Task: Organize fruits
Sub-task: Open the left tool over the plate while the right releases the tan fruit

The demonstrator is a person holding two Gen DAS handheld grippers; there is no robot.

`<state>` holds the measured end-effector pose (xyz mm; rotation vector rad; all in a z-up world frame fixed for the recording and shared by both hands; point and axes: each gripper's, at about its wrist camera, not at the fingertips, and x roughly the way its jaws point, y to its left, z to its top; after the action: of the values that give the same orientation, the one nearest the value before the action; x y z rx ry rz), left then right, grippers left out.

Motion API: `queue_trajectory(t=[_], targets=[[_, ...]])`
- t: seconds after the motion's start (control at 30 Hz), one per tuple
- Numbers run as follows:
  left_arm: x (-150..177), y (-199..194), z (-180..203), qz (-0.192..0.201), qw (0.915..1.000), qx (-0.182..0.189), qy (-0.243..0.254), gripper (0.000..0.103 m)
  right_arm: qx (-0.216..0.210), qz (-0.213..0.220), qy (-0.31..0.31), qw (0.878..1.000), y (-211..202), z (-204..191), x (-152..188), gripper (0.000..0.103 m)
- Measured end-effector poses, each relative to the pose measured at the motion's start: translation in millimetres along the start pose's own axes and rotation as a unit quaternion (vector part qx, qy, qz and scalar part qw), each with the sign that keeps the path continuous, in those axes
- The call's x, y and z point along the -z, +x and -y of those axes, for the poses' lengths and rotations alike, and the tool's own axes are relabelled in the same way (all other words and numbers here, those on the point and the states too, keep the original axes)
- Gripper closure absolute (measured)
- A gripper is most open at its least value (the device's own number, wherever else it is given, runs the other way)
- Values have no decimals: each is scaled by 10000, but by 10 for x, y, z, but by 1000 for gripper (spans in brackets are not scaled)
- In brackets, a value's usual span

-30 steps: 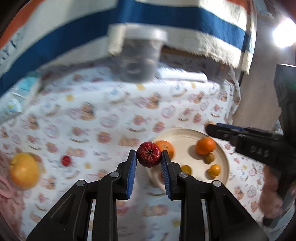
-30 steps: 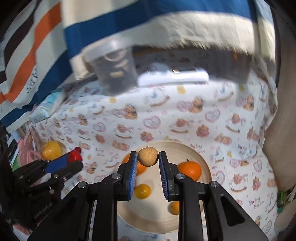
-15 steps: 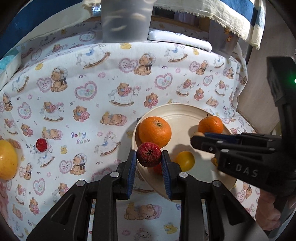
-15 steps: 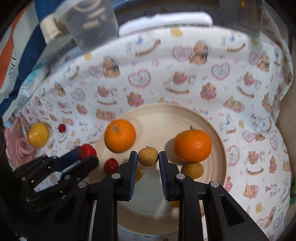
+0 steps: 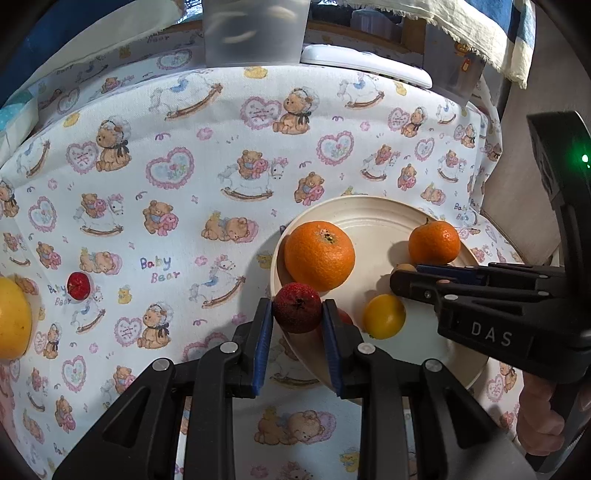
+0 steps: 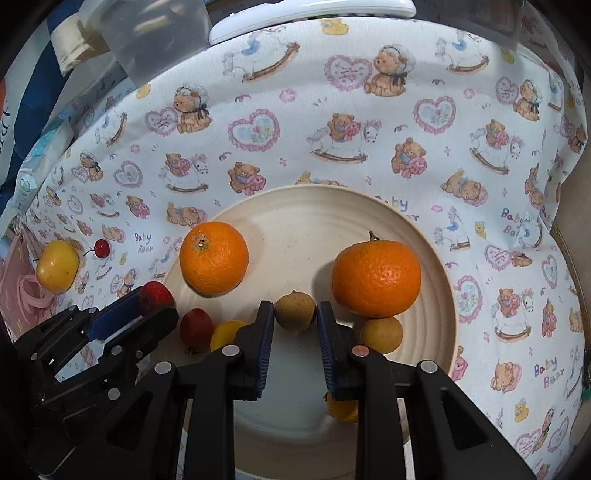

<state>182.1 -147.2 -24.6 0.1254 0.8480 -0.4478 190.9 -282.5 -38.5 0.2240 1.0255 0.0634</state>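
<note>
My left gripper (image 5: 297, 317) is shut on a small dark red fruit (image 5: 297, 307), held just above the left rim of the cream plate (image 5: 369, 216). In the right wrist view my right gripper (image 6: 295, 315) is shut on a small brown round fruit (image 6: 295, 310), low over the middle of the plate (image 6: 325, 194). On the plate lie a large orange (image 6: 213, 257), a tangerine (image 6: 376, 278), a second brown fruit (image 6: 381, 334), a red fruit (image 6: 195, 328) and small yellow fruits (image 6: 225, 332). The right gripper (image 5: 402, 277) also shows in the left wrist view.
On the bear-print cloth to the left lie a yellow apple (image 6: 57, 264) and a red cherry (image 6: 101, 248). A clear plastic container (image 5: 255, 29) and a white flat device (image 5: 365, 66) stand at the back. The table drops off on the right (image 5: 517, 206).
Both grippers have come down and forward over the plate, each keeping hold of its fruit. The plate and its fruits look much closer than a second ago.
</note>
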Motion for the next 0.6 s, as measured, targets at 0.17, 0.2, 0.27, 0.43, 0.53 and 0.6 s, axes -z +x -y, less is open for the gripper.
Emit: queue_trajectory(t=[0.17,0.2,0.27,0.43,0.53,0.6], targets=[[4,10,-2,-25,10000,-8,23,77,-168,24,59,9998,-14,14,-4,76],[7,18,2,-42,10000,-8,31,77,-252,49,90,9996,-38,26,-7,68],[15,26,9,-39,10000,-39,60,77,-352,133,124,9992,-97,45,-9,52],[14,31,20,-32,9999,-72,98,70,-327,328,83,9989,-221,32,-21,49],[11,23,4,-10,9999,-83,80,67,-388,431,92,9983,-279,35,-30,49],[9,2,-13,20,10000,-72,48,63,-385,562,59,9977,-337,25,-37,49]])
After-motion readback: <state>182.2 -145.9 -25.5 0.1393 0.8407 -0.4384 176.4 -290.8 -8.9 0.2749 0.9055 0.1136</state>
